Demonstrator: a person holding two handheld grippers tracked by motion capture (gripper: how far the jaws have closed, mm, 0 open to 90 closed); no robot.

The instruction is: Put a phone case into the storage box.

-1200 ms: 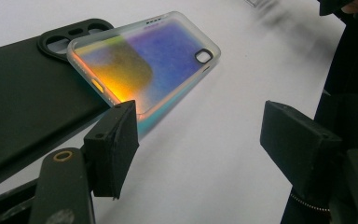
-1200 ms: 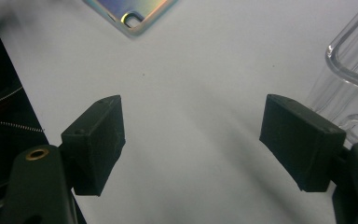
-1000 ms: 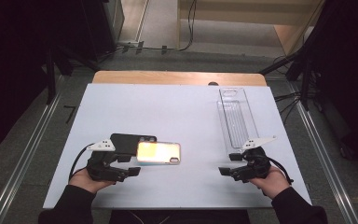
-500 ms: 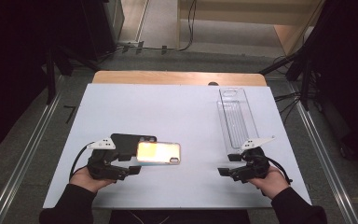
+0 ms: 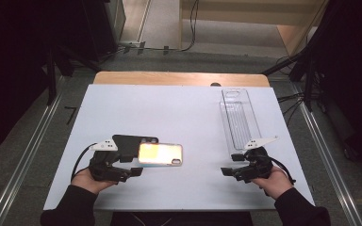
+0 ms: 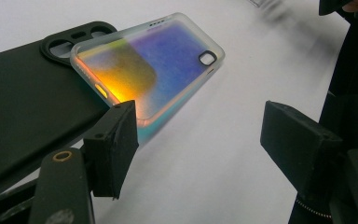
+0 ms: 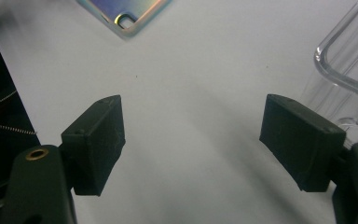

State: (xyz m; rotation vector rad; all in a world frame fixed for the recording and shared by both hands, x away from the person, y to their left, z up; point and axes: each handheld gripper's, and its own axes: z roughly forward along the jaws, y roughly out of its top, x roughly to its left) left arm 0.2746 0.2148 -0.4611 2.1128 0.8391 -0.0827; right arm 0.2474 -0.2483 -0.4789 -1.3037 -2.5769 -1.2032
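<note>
1. High view: the iridescent phone case lies flat on the white bench, towards its near left corner, one end overlapping a black phone case that sits on the side of the bench's left edge. The left gripper rests just beside both cases, near the bench's near edge, its jaws apart and empty. The right gripper lies towards the near right corner, well apart from the cases, also released. Clear phone cases are laid in a row along the right edge, reaching towards the far right corner.

2. Left gripper view: the iridescent phone case rests with one end lapped onto the black phone case, so it sits slightly tilted. The left jaw stands just in front of its near long edge; the right jaw is out over bare bench. Nothing is between the pads. The case looks light, thin and somewhat flexible, with a glossy and probably slippery back; a grip across its raised long rim, near the middle, seems safest, since squeezing hard could bow it.

3. Right gripper view: the right gripper has its jaws wide over bare bench, holding nothing. A corner of the iridescent phone case shows ahead, and a clear phone case lies just beside the right jaw.
</note>
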